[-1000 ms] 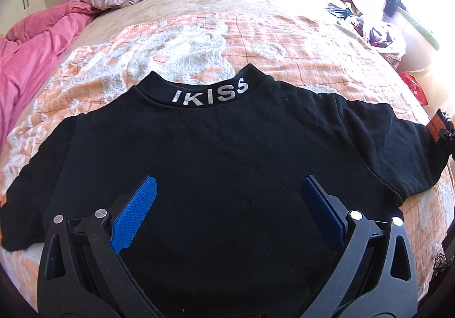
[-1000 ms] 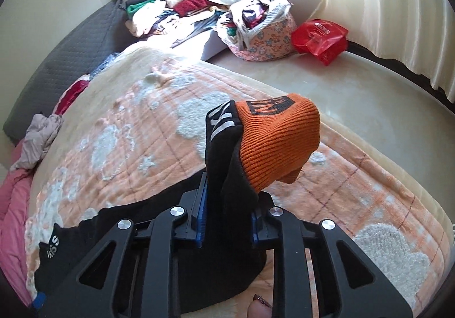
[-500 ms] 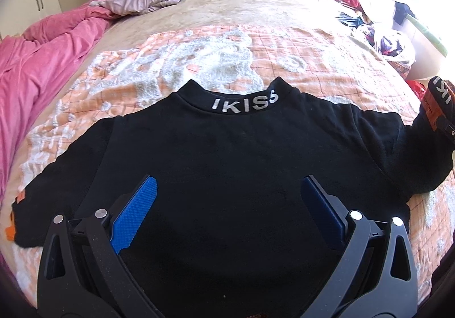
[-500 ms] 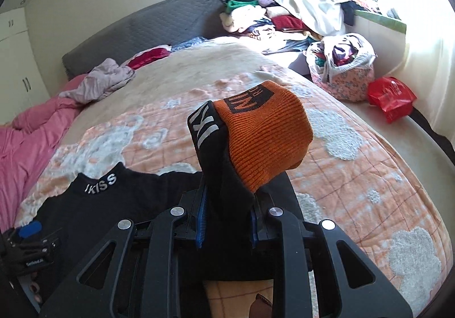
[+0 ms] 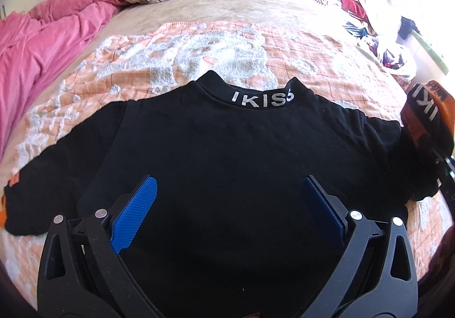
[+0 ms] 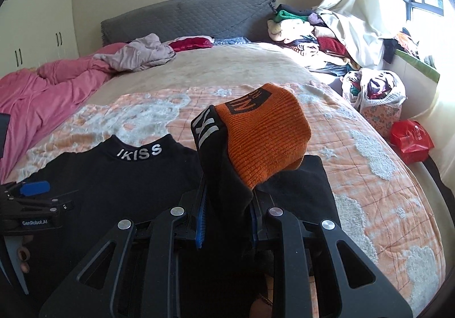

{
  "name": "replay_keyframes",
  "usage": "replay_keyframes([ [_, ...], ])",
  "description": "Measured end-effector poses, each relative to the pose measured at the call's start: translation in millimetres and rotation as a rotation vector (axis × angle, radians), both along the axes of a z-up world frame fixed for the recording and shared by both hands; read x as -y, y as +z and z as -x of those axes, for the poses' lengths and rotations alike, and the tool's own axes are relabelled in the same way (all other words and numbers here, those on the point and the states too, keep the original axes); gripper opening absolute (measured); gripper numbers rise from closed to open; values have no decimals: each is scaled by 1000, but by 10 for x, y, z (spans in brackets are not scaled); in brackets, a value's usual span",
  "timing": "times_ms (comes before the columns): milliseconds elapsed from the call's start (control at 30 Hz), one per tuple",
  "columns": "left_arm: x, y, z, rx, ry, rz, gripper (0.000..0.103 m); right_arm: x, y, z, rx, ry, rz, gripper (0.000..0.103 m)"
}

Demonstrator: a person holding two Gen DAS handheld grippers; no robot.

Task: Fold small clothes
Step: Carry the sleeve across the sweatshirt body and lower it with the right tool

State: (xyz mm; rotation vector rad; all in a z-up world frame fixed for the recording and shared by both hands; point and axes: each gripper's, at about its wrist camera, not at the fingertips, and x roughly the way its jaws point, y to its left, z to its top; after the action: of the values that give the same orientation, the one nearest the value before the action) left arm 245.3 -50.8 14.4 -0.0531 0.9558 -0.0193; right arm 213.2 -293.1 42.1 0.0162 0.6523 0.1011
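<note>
Black sweatshirt lay flat on the orange quilt of the bed, "IKISS" collar at the far side, body spread toward me. My right tongs were closed down on the right sleeve, gripping the black cloth just below the orange cuff, which stood up above the jaws and flopped to the right. My left tongs hovered over the near middle of the body, jaws wide apart, holding nothing; whether they touched the cloth I could not tell. Step in hand, as I judged it: folding the right sleeve in across the chest. To do it well I would carry the cuff leftward and low, lay it straight along the shoulder line, and pin the body with the left tongs so the shirt did not drag. Left sleeve end lay flat at the near left, close to the bed edge. The right edge of the bed dropped to the floor just beyond the sleeve. Far half of the quilt was bare; pink duvet at left and clothes pile at far right stood well apart.
</note>
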Motion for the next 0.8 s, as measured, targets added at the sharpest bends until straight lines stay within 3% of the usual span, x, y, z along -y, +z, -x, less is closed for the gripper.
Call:
replay_keyframes([
  [300,-168,-132,35,-47,-3,211,95,-325,-254,-46,-63,78,48,25],
  [567,-209,-195,61,-62,-25,316,95,-445,-226,2,-82,189,-21,40],
  [700,-179,-238,61,-73,-47,390,95,-335,-127,37,-74,204,-73,51],
  [800,-96,-266,63,-84,-74,437,95,-183,-60,32,-72,179,-130,53],
])
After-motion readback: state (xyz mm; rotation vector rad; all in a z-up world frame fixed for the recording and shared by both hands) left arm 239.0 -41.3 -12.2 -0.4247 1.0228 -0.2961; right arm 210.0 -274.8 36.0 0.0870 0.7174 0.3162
